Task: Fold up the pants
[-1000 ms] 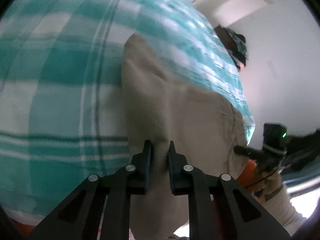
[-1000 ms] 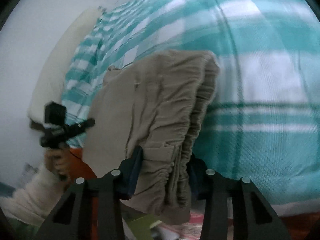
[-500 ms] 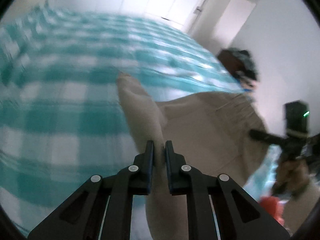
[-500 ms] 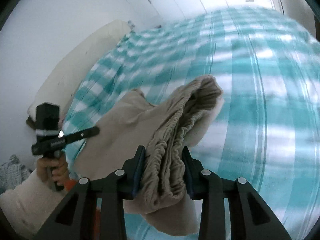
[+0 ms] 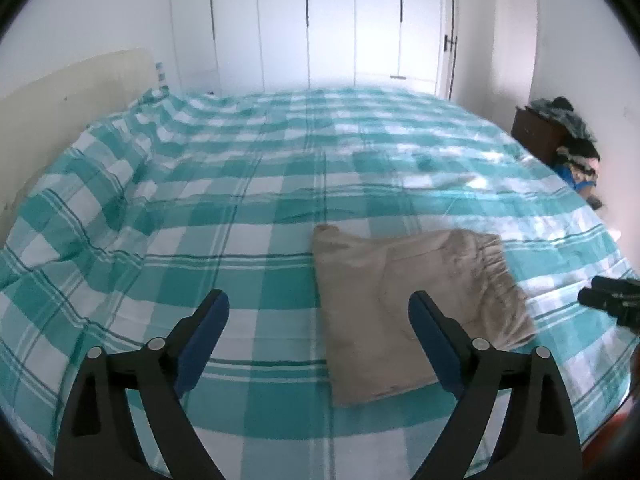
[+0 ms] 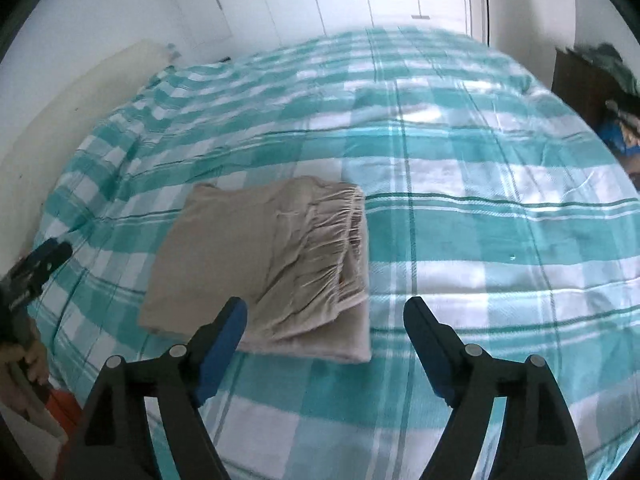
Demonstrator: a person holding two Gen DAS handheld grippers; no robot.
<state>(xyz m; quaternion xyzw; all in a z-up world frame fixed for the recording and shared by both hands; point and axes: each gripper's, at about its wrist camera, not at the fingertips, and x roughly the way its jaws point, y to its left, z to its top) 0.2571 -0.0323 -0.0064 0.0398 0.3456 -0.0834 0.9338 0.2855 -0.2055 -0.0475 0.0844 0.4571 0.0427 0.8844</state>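
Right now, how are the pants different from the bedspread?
The pants are plain beige; the bedspread is teal and white checks. The pants are a small folded bundle; the bedspread is spread across the whole bed. The pants have a gathered waistband; the bedspread only has loose wrinkles. Both are soft cloth lying flat.

Both wrist views are brightly lit by soft daylight, which washes out the white wardrobe doors [image 5: 328,24] beyond the checked bedspread [image 5: 240,184]. Pale glare is laid across the bedspread's far right part. Straight lines are bent by the fisheye lens, and the corners are cut off by a black rim. Slight softness is seen throughout; only faint shadows are cast.
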